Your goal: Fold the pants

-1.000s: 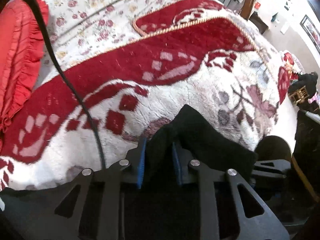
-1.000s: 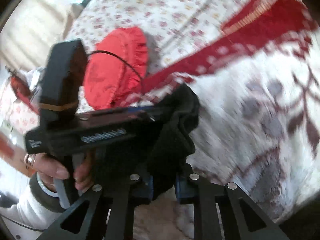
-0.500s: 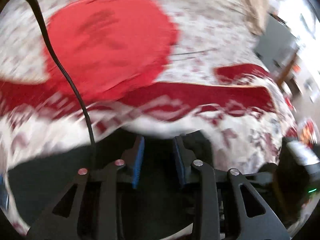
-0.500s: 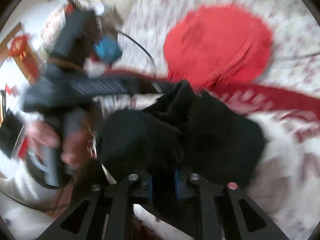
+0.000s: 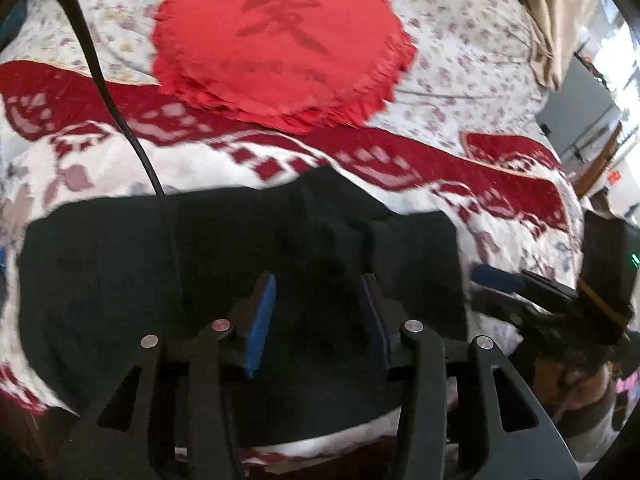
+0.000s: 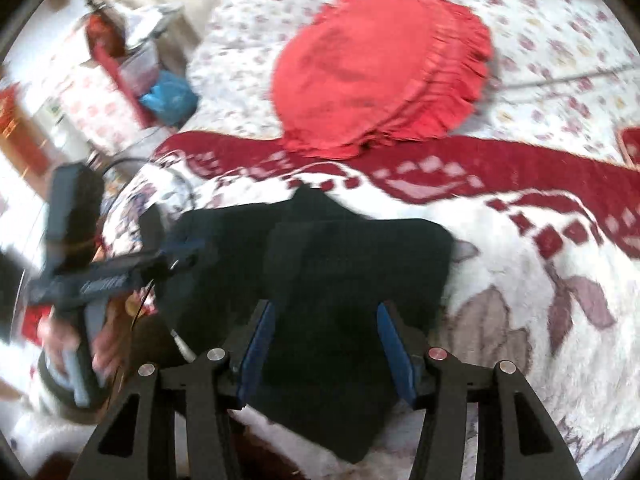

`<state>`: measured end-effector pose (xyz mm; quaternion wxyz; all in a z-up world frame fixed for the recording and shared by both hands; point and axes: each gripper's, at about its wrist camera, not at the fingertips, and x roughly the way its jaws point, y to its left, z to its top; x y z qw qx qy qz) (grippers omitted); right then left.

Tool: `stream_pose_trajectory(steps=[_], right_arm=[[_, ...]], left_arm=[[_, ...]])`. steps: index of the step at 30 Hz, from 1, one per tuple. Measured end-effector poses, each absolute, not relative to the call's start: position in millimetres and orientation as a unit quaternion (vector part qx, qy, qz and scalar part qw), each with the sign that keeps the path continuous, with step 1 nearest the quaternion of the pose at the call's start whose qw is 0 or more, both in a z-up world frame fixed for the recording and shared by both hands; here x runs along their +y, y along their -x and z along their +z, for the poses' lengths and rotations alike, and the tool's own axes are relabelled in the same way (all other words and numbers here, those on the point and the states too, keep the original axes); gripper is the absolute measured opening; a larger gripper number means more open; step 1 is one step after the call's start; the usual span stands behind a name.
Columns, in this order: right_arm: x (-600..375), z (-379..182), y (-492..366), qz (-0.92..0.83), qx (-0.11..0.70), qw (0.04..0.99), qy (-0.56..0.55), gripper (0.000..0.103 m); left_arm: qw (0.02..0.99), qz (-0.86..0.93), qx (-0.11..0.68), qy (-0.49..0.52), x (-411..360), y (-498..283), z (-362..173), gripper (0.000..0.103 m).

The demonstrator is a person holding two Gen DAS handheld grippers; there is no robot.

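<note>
A home bedroom: bed (image 5: 460, 60) with floral sheet, plush blanket (image 6: 500, 288), red cushion (image 5: 280, 40).

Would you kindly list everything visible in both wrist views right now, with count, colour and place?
pants: one, black, folded flat on the blanket, under both grippers
cushion: one, red, round, frilled, on the floral sheet beyond the pants
blanket: one, white with dark red pattern, covering the bed's near part
floral sheet: one, white with small flowers, far part of the bed
cable: one, black, crossing the left view
blue bag: one, beside the bed
left gripper: fingers opening, pressing nothing
right gripper: fingers opening, pressing nothing
</note>
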<state>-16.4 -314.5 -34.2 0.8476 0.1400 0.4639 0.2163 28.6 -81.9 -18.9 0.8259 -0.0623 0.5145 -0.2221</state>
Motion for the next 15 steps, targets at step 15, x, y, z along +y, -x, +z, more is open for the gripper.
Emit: stream_pose_trajectory(steps=[15], right_arm=[[-308, -61, -23, 0.182, 0.49, 0.846, -0.103, 0.052]], left_arm=[[0.828, -0.166, 0.536, 0.022, -116, -33, -54, 0.056]])
